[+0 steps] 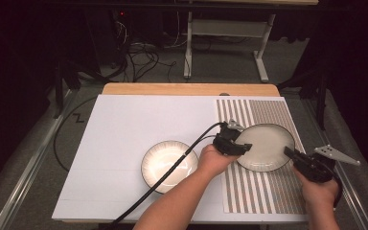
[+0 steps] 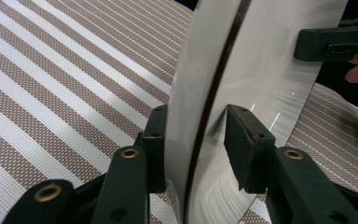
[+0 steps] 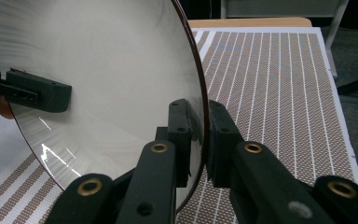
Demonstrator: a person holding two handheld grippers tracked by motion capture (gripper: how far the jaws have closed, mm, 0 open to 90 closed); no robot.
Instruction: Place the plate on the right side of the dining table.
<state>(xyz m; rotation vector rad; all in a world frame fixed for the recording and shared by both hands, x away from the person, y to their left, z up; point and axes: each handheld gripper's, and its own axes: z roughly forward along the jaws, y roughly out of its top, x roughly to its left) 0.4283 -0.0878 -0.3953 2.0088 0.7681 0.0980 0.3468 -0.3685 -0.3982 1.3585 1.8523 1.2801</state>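
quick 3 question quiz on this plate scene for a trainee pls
1. True or false: the right gripper is clamped on the rim of the plate.
2. What lies under the held plate? A) the striped mat B) a wooden tray C) a folded towel
3. In the left gripper view, is the left gripper clamped tight on the plate's rim?

Key
1. True: both pads press the rim from either side.
2. A. The second dish, the ribbed bowl, sits on the white board instead.
3. No: the rim runs between its jaws, but the pad on the right of that view stands off it with a visible gap.
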